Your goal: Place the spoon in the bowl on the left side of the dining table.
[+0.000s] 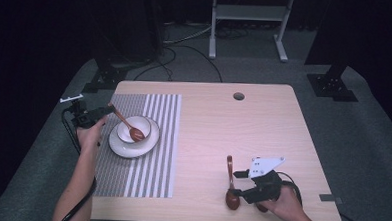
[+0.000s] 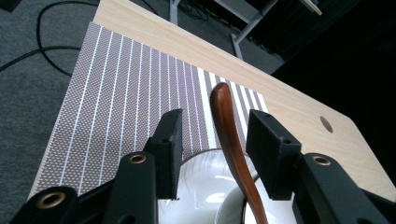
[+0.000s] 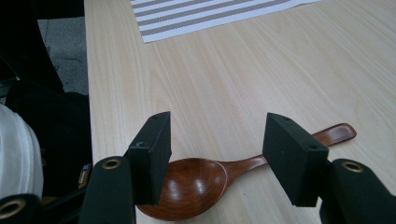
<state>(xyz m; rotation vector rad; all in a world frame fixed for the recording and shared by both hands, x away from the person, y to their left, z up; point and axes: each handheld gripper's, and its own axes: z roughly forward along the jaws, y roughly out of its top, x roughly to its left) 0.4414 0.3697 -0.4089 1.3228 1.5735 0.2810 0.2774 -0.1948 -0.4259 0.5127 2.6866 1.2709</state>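
A brown wooden spoon [image 1: 128,126] leans in a white bowl [image 1: 142,124], which stands on a white plate [image 1: 120,147] on the striped placemat [image 1: 146,173]. My left gripper [image 1: 106,109] is at the spoon's raised handle. In the left gripper view the handle [image 2: 229,126] stands between the parted jaws of my left gripper [image 2: 217,122], close to the right one, with a gap on the other side. A second wooden spoon [image 1: 230,169] lies flat on the table near the front edge. My right gripper [image 3: 217,140] stands open just over that spoon [image 3: 196,184], its jaws either side of the spoon's neck.
The wooden table [image 1: 233,127] has a round cable hole [image 1: 238,96] at the back. A white frame [image 1: 248,22] and cables lie on the floor beyond. The front table edge runs close to my right hand [image 1: 287,209].
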